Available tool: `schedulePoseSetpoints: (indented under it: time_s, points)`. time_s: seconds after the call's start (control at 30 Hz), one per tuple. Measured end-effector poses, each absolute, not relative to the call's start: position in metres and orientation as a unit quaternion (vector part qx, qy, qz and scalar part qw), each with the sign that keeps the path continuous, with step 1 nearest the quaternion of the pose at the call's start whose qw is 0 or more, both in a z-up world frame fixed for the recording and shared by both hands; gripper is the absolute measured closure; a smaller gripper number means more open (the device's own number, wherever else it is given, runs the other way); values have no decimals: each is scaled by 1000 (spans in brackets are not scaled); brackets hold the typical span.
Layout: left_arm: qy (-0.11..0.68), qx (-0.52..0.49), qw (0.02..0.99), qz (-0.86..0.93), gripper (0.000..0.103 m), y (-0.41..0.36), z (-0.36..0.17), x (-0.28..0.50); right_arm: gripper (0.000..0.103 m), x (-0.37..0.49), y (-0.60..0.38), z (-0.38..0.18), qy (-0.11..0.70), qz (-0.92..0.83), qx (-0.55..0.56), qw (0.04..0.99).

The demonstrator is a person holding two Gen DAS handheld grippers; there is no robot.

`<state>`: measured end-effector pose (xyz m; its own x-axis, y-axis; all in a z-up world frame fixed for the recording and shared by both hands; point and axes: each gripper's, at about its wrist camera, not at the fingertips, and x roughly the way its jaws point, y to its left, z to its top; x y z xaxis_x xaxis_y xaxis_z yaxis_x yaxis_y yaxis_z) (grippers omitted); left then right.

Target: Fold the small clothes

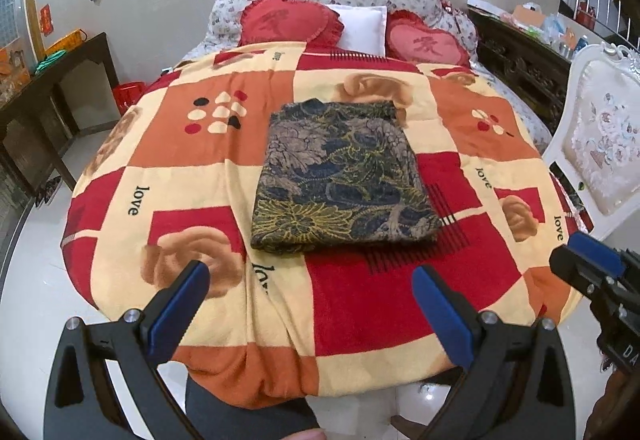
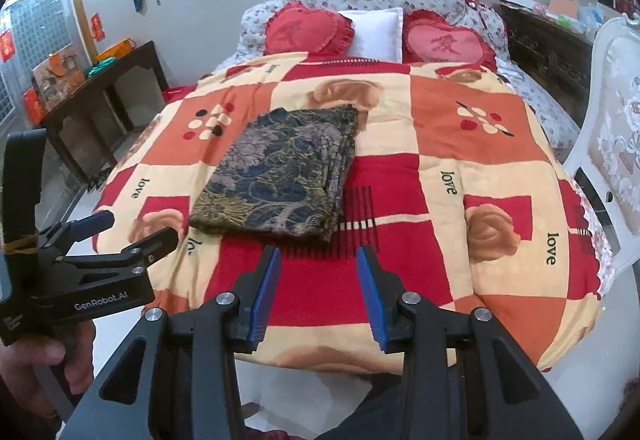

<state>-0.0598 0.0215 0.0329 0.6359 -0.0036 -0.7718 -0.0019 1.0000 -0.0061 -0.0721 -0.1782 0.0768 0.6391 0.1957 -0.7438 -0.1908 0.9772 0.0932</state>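
A dark floral garment point(image 1: 340, 176) point(image 2: 280, 176) lies folded into a flat rectangle in the middle of the patchwork blanket point(image 1: 200, 180) point(image 2: 440, 144). My left gripper point(image 1: 310, 272) hovers over the blanket's near edge, short of the garment, with its blue-padded jaws wide open and empty. It also shows from the side as the left gripper point(image 2: 140, 226), held by a hand point(image 2: 28, 360). My right gripper point(image 2: 319, 252) is just short of the garment's near edge, its jaws apart with only blanket showing between them. One tip of the right gripper point(image 1: 592, 260) shows at the right edge.
Heart-shaped red cushions point(image 1: 288, 20) and a white pillow point(image 1: 362, 26) lie at the head of the bed. A white upholstered chair point(image 1: 600, 144) stands close on the right, a dark side table point(image 1: 60, 80) on the left and a carved dark cabinet point(image 1: 520, 56) at the back right.
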Motion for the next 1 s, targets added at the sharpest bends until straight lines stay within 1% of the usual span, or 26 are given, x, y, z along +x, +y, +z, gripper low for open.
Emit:
schedulePoseSetpoints:
  time_s: [0.27,0.63,1.0]
  points:
    - [428,-1,904,2,0,18,37,-60,62,-74,-184,84,405,110,6,908]
    - [444,8,896,-15,0,4,40,-35,62,-52,-196,87,409,99,8,907]
    - [466,-9,884,-19,0,7,16,2,62,-25,-196,73,442,98,9,892]
